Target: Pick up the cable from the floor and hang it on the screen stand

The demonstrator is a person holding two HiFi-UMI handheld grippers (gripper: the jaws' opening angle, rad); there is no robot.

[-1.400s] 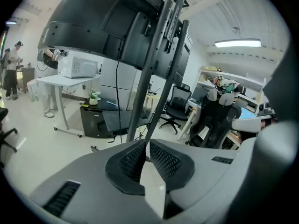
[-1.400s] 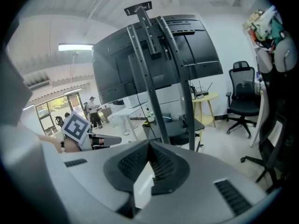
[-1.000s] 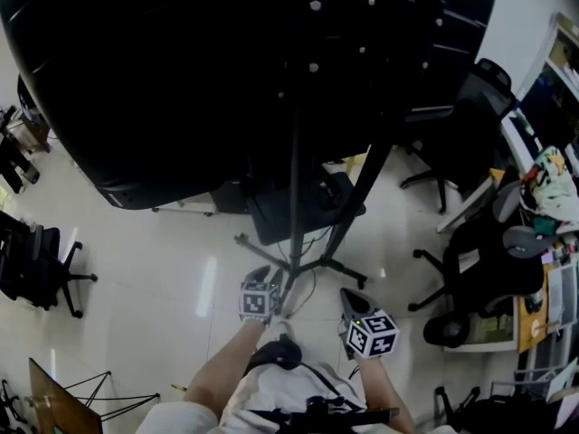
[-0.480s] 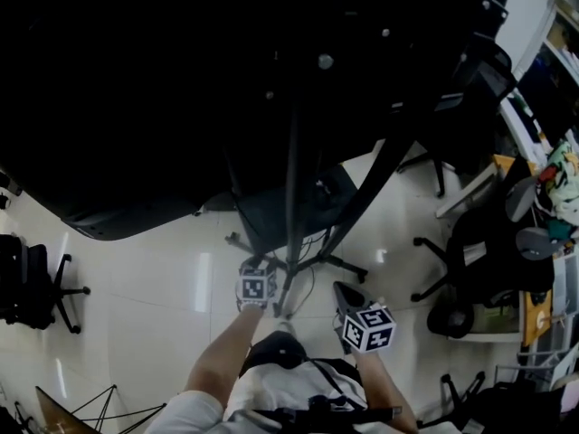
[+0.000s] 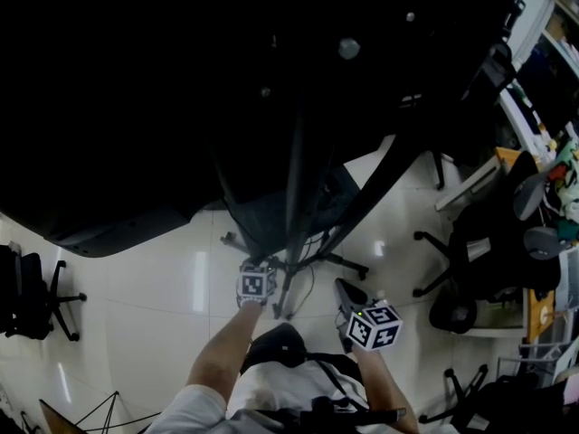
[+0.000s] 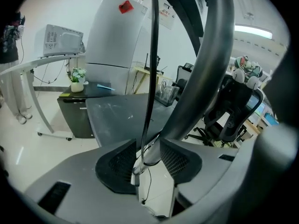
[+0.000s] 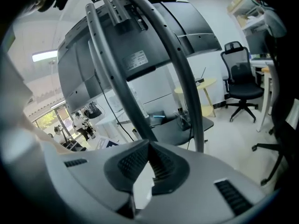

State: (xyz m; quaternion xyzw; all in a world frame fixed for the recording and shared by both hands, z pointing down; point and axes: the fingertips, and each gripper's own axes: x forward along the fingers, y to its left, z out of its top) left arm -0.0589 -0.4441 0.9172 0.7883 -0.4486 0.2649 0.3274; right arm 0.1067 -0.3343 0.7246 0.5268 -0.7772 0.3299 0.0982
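Our left gripper has just been opening its jaws. They now stand released, with the thin black cable running upright between them, just beside the screen stand. Our right gripper is clenched, empty. The dark screen fills more of the head view than a second ago.

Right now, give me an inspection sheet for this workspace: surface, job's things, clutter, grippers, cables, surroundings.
Surface: glossy white tiled floor.
Job's things: thin black cable running upright beside the grey tubular screen stand; large black screen above.
Clutter: black office chairs and a loaded desk at the right.
Grippers: left gripper jaws have just been opening, now wide, cable between them but not pressed; right gripper jaws together, empty.
Cables: thin black wire trailing on the floor; same cable or not, cannot tell.
Surroundings: white fridge, white microwave, small black cabinet.
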